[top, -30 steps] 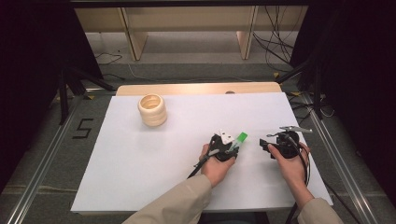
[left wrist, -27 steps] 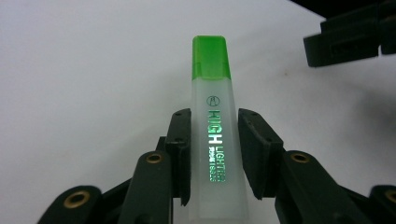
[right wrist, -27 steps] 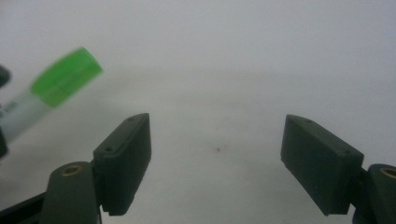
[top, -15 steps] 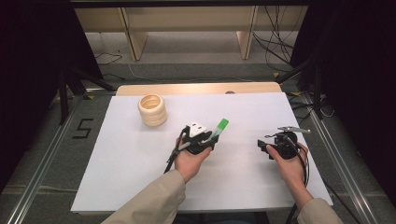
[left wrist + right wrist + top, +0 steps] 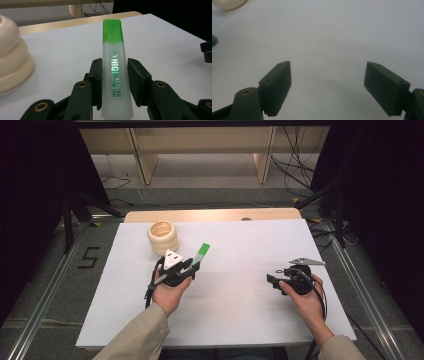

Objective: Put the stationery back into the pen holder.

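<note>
- Gripping a highlighter (image 5: pixel 115 75), your left gripper (image 5: pixel 192 266) has its jaws clenched on the pale barrel, one pad pressed to each side.
- The highlighter sticks out past the jaw tips, green cap leading; seen from above (image 5: pixel 200 255) it is clear of the desk (image 5: pixel 240 320) and slants up and away from your hand.
- A cream ringed holder (image 5: pixel 163 236) stands on the desk just off to the left of those jaws, close to the cap but not touching it; in the left gripper view (image 5: pixel 11 60) it sits beside the left jaw.
- Your right gripper (image 5: pixel 328 87) has its jaws released and standing wide, with bare white desk between them.
- From above, that right gripper (image 5: pixel 272 281) is well apart from the highlighter.
</note>
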### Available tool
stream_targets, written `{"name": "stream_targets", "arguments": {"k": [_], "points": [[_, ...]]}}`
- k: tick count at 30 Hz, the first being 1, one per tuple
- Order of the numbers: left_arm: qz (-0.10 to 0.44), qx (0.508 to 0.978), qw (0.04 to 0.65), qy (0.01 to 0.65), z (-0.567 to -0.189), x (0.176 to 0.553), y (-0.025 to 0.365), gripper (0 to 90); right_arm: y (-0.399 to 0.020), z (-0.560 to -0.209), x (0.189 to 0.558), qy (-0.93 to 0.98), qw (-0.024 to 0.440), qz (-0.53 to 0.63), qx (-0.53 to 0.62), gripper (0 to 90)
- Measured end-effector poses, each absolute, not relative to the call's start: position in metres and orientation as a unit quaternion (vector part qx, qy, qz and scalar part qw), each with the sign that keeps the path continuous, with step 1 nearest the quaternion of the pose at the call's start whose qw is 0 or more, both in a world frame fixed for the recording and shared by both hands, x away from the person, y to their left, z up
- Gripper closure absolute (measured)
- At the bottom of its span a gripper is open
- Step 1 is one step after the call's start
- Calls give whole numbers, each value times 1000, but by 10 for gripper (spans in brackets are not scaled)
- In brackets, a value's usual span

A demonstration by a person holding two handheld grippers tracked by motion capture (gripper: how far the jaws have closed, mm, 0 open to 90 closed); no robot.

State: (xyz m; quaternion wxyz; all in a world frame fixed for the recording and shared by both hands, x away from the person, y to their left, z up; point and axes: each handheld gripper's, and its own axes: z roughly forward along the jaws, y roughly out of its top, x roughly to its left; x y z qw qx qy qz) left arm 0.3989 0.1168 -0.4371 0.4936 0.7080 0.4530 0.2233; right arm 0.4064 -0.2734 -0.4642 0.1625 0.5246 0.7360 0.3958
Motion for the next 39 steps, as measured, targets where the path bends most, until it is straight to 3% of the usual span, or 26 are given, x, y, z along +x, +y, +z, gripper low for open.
{"name": "stream_targets", "arguments": {"k": [39], "points": [[311, 631, 488, 517, -416, 414, 181, 665, -260, -466, 386, 767, 149, 403, 477, 213]]}}
